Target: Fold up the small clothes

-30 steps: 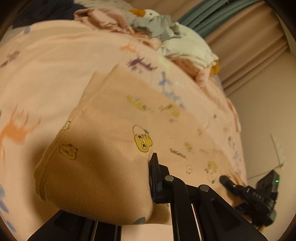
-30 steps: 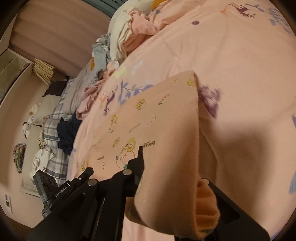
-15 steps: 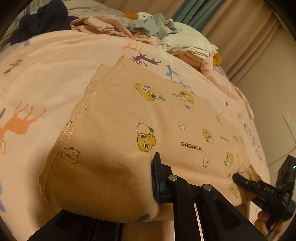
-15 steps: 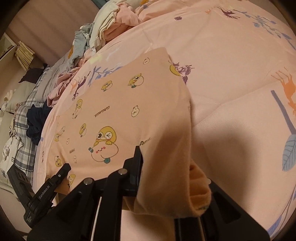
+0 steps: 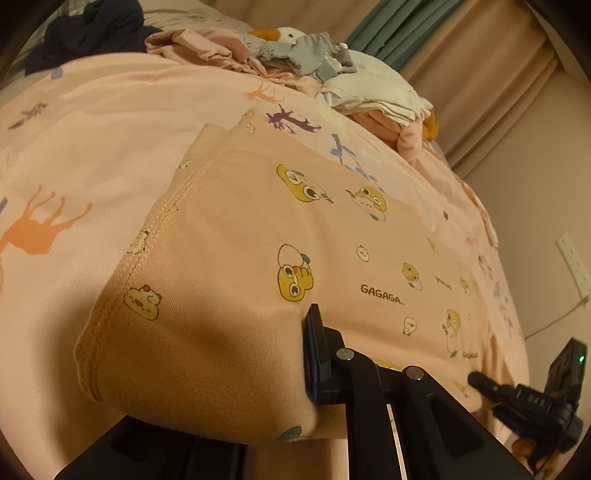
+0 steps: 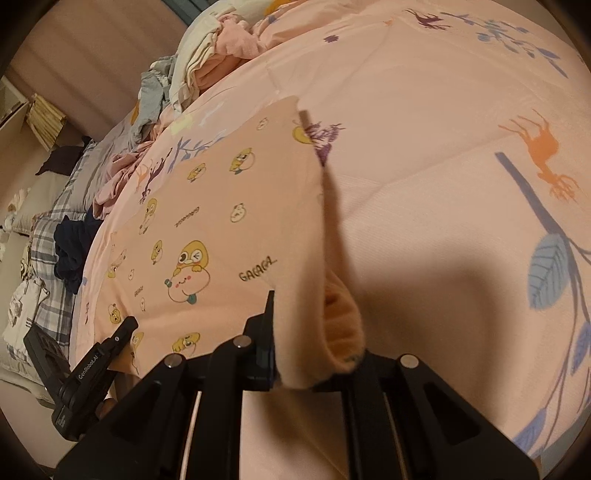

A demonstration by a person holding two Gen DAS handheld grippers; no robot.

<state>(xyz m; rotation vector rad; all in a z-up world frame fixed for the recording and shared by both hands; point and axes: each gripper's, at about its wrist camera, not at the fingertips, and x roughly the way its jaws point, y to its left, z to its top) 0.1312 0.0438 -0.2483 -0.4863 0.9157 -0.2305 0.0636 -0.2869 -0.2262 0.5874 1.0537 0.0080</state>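
on the pink bedspread (image 5: 110, 122), both grippers apparently pinch the peach garment (image 5: 229, 258).

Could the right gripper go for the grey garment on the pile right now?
Probably not: the right gripper is shut on the peach printed garment, and the grey garment lies far across the bedspread.

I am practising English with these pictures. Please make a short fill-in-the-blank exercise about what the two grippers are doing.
1. Both grippers hold one peach garment printed with yellow ____ and the word GAGAGA.
2. The left gripper is ____ on the garment's edge.
3. The garment lies over a pink ____ with orange and purple deer.
4. A white toy goose lies on a ____ of unfolded clothes.

Missing words: ducks; shut; bedcover; pile
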